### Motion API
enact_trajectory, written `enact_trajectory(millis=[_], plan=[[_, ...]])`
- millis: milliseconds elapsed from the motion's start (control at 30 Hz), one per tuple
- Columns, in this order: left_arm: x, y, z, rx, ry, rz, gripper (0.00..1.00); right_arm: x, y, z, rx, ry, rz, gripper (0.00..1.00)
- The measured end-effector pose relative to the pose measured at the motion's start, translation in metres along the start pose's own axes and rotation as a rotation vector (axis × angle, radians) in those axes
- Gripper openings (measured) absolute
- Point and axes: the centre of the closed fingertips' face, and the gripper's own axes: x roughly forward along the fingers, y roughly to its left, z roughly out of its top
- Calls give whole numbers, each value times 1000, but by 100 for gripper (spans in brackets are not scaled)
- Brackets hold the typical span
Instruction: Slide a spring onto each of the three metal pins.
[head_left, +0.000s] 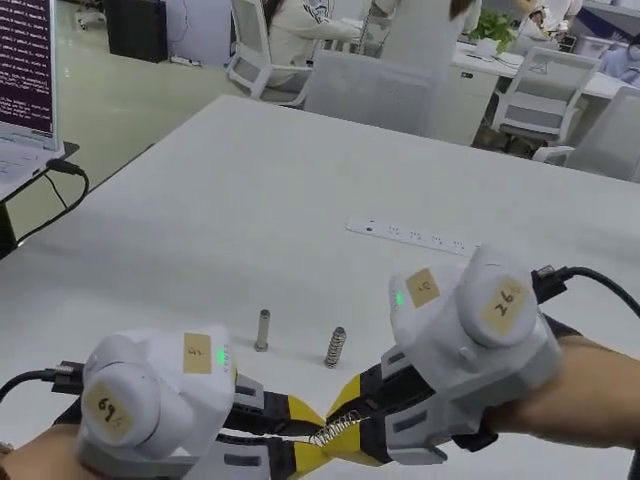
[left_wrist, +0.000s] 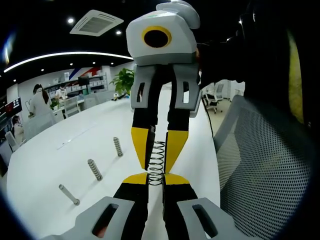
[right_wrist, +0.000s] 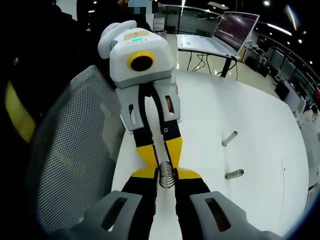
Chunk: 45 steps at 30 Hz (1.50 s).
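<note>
- My left tongs (left_wrist: 156, 181) have their jaws drawn almost together, with a thin slit between them. They pinch the near end of the loose spring (left_wrist: 156, 161).
- In the left gripper view that spring runs straight away from my left tips and up between the yellow tips of my right tongs (left_wrist: 159, 159), which come in from above, nose to nose with mine.
- My right tongs stand a spring's width open, one jaw against each side of the coils. In the right gripper view the spring sits end-on right between their tips, gripped across its body.
- So both tongs hold the one spring, which is off the white table (head_left: 300, 180) and bridges the short gap between the two pairs of tips.
- In the head view this meeting point is low and close to me, at the near edge of the table.
- The bare pin (head_left: 263, 330) stands upright on the table beyond the tips, apart from the held spring and to its left.
- Just beside it on the right stands the nearer sprung pin (head_left: 335, 347), already wearing its coil.
- The left gripper view shows the row of three, with the farther sprung pin (left_wrist: 118, 146) at its end, also wearing a spring.
- A power strip (head_left: 410, 235) lies farther back.
</note>
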Motion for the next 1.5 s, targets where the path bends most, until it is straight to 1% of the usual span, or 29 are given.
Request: enact_trajectory(millis=[367, 467, 500, 567, 667, 733, 800, 867, 967, 1100, 1233, 1367, 1433, 1500], plan=[[0, -2, 2, 7, -7, -2, 2, -1, 1, -2, 5, 29, 15, 9], [0, 2, 3, 13, -18, 12, 3, -1, -1, 0, -6, 40, 11, 9], [-1, 3, 2, 11, -22, 19, 3, -1, -2, 1, -7, 42, 9, 9], [-3, 6, 1, -16, -32, 27, 3, 0, -4, 2, -4, 45, 10, 9], [-5, 9, -1, -35, -36, 35, 3, 3, -4, 4, -6, 48, 9, 8], [-6, 9, -2, -38, -33, 40, 4, 4, -4, 5, -8, 49, 11, 8], [-7, 9, -6, -47, -17, 43, 5, 4, -4, 6, -13, 45, 12, 8], [-8, 9, -8, -52, -12, 45, 8, 4, -6, 8, -13, 42, 4, 8], [-11, 9, -10, -75, -16, 52, 14, 1, -10, 9, -5, 36, -6, 8], [-17, 13, -13, -101, -23, 77, 21, -1, -13, 8, 2, 34, -15, 8], [-23, 17, -17, -124, -23, 105, 26, -2, -15, 6, 8, 44, -23, 8], [-31, 21, -19, -155, -25, 130, 35, -3, -18, 9, 3, 43, -27, 8], [-37, 24, -22, -166, -24, 152, 36, -4, -21, 11, 2, 42, -35, 8], [-41, 26, -24, -184, -25, 171, 40, -5, -23, 12, 4, 40, -43, 8]])
